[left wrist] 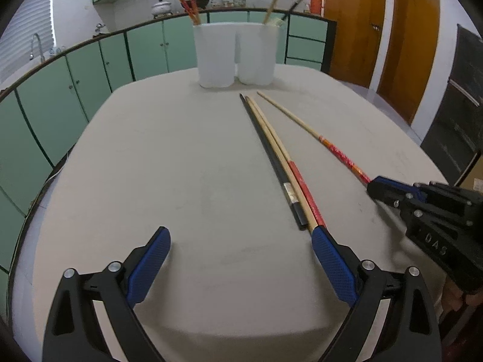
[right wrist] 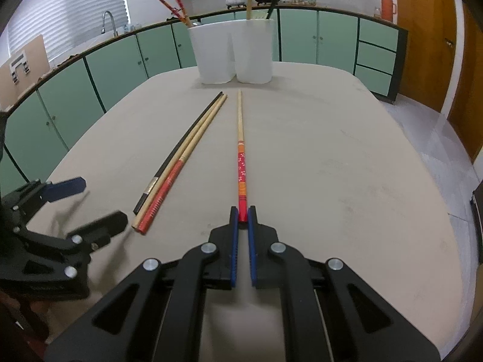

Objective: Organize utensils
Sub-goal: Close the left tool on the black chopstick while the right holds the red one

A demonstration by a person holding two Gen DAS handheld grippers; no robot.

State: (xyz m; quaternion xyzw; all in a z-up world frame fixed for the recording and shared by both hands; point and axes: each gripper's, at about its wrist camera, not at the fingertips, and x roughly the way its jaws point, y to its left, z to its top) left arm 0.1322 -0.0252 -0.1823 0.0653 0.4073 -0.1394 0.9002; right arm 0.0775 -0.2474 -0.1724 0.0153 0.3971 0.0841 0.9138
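Closest in, the right gripper (right wrist: 243,212) pinches the red end of a patterned chopstick (right wrist: 240,138) lying on the bench (right wrist: 347,163), tip aimed at the two white holders (right wrist: 232,54) near the far edge. Just left of that chopstick lies a bundle of three chopsticks (right wrist: 178,158), its near ends beside the left gripper (left wrist: 241,241), whose fingers (left wrist: 149,267) are spread wide over bare bench. Right of the patterned chopstick, the surface runs bare to the rounded rim.

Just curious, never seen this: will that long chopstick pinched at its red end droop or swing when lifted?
The chopstick looks stiff and straight, so drooping seems unlikely. The right gripper clamps only its very end, so the far tip may dip or pivot. It is thin, so probably light.
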